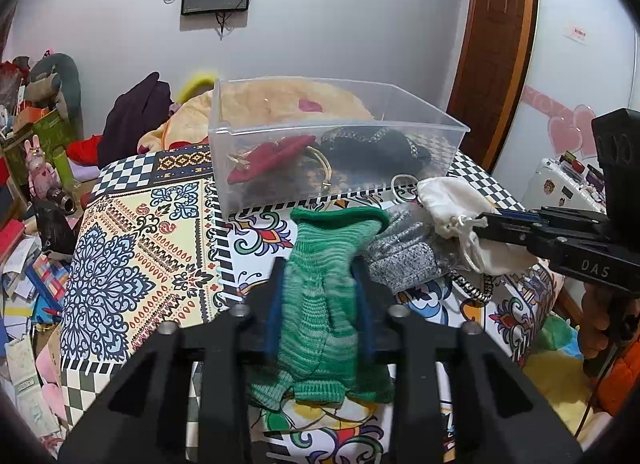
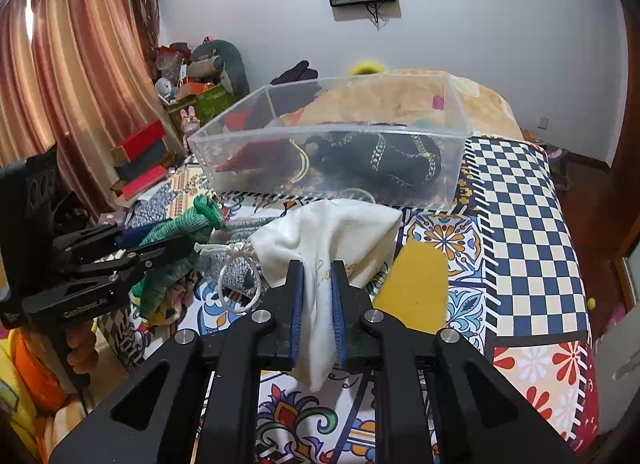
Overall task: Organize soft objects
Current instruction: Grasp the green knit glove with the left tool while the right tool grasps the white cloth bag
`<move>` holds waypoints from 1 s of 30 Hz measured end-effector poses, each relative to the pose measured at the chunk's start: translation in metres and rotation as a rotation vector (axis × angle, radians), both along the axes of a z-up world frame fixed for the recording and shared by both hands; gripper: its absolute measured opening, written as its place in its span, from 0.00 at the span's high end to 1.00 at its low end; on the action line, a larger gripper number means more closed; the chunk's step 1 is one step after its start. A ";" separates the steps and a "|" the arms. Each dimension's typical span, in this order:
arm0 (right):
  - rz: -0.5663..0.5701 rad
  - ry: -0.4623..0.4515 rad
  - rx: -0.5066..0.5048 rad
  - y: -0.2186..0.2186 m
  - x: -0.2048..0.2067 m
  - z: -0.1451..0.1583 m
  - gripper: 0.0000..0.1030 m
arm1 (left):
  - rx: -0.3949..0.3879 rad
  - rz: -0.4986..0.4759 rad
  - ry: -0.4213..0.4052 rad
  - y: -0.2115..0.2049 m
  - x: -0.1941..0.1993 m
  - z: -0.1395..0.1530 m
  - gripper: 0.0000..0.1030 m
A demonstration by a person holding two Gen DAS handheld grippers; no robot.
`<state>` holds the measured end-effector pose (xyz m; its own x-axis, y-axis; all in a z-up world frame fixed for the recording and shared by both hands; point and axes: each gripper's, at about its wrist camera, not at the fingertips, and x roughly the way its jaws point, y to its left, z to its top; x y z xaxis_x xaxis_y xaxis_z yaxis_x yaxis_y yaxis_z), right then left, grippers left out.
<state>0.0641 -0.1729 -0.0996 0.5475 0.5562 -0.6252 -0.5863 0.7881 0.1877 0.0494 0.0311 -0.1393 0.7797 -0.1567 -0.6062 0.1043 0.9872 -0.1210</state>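
Note:
My left gripper (image 1: 319, 264) is shut on a green knitted piece (image 1: 320, 296) that hangs between its blue pads above the patterned cloth; it also shows in the right wrist view (image 2: 172, 260). My right gripper (image 2: 318, 268) is shut on a white drawstring pouch (image 2: 324, 236), seen from the left wrist view (image 1: 452, 207) at the right. A grey knitted piece (image 1: 404, 260) lies between them on the cloth. A clear plastic bin (image 1: 332, 167) stands just beyond and holds a red pouch (image 1: 272, 159) and a black gold-trimmed item (image 1: 376, 151).
A yellow flat pad (image 2: 416, 288) lies on the cloth right of the white pouch. The surface's checkered border (image 2: 520, 223) runs right. Cluttered boxes and toys (image 1: 36, 167) stand at the left, a blanket heap (image 1: 296, 99) behind the bin.

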 end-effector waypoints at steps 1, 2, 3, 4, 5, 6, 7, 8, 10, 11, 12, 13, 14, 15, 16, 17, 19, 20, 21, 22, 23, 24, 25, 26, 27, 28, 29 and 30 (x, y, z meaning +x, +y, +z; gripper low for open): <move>0.002 -0.001 0.008 -0.001 -0.001 0.002 0.89 | -0.008 0.001 -0.004 0.001 -0.001 0.002 0.75; 0.003 -0.004 0.019 -0.003 -0.002 0.004 0.89 | -0.013 0.002 -0.008 0.002 -0.001 0.003 0.77; 0.003 -0.011 0.031 -0.005 -0.003 0.007 0.89 | -0.019 0.004 -0.014 0.003 -0.002 0.005 0.80; 0.003 -0.016 0.038 -0.006 -0.003 0.010 0.89 | -0.021 0.006 -0.018 0.003 -0.003 0.007 0.80; 0.002 -0.024 0.050 -0.008 -0.004 0.014 0.89 | -0.021 0.006 -0.024 0.004 -0.003 0.009 0.81; 0.000 -0.031 0.055 -0.009 -0.004 0.016 0.89 | -0.019 0.009 -0.033 0.004 -0.004 0.011 0.82; -0.003 -0.039 0.061 -0.010 -0.005 0.019 0.89 | -0.015 0.013 -0.041 0.005 -0.005 0.014 0.82; -0.004 -0.046 0.070 -0.011 -0.004 0.022 0.89 | -0.013 0.017 -0.048 0.006 -0.005 0.016 0.82; -0.008 -0.055 0.082 -0.011 -0.003 0.028 0.89 | -0.023 0.023 -0.059 0.008 -0.005 0.022 0.82; -0.007 -0.062 0.084 -0.010 -0.002 0.031 0.89 | -0.029 0.024 -0.063 0.009 -0.005 0.025 0.82; -0.009 -0.080 0.082 -0.008 -0.001 0.036 0.89 | -0.035 0.026 -0.070 0.011 -0.004 0.029 0.82; -0.009 -0.089 0.081 -0.007 0.000 0.039 0.89 | -0.038 0.029 -0.080 0.012 -0.003 0.034 0.82; -0.007 -0.103 0.083 -0.005 0.001 0.045 0.89 | -0.034 0.034 -0.090 0.013 -0.003 0.038 0.82; -0.007 -0.115 0.083 -0.005 0.002 0.048 0.89 | -0.030 0.038 -0.101 0.013 -0.002 0.044 0.82; -0.008 -0.128 0.081 -0.004 0.002 0.051 0.89 | -0.027 0.040 -0.110 0.014 0.000 0.048 0.82; -0.010 -0.145 0.082 -0.003 0.002 0.055 0.89 | -0.026 0.042 -0.120 0.015 0.001 0.053 0.82; -0.015 -0.176 0.093 -0.002 0.004 0.065 0.89 | -0.019 0.051 -0.150 0.015 0.006 0.066 0.82; -0.017 -0.188 0.101 -0.002 0.004 0.069 0.89 | -0.018 0.053 -0.160 0.015 0.008 0.070 0.82; -0.019 -0.202 0.108 -0.002 0.005 0.073 0.89 | -0.015 0.057 -0.173 0.015 0.010 0.076 0.82; -0.021 -0.217 0.113 -0.002 0.007 0.077 0.89 | -0.013 0.061 -0.184 0.016 0.014 0.080 0.82; -0.023 -0.224 0.114 -0.003 0.009 0.081 0.89 | -0.014 0.063 -0.193 0.016 0.017 0.084 0.82; -0.020 -0.226 0.112 -0.003 0.010 0.081 0.89 | -0.014 0.064 -0.198 0.017 0.019 0.086 0.82; -0.016 -0.220 0.104 -0.003 0.011 0.080 0.89 | -0.013 0.067 -0.202 0.017 0.021 0.087 0.82; -0.023 -0.213 0.091 -0.003 0.012 0.077 0.89 | -0.013 0.068 -0.203 0.017 0.021 0.087 0.82; -0.029 -0.208 0.075 -0.003 0.011 0.073 0.89 | -0.012 0.067 -0.202 0.016 0.021 0.085 0.82; -0.029 -0.198 0.053 -0.004 0.010 0.068 0.86 | -0.012 0.066 -0.198 0.016 0.020 0.083 0.82; -0.026 -0.184 0.037 -0.004 0.009 0.061 0.82 | -0.013 0.063 -0.190 0.015 0.019 0.080 0.82; -0.023 -0.160 0.018 -0.005 0.008 0.053 0.68 | -0.019 0.059 -0.181 0.015 0.018 0.077 0.82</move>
<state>0.0719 -0.1777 -0.0470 0.6519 0.5528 -0.5191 -0.5920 0.7988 0.1071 0.0678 0.0466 -0.0622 0.8840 -0.1179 -0.4523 0.0685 0.9899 -0.1242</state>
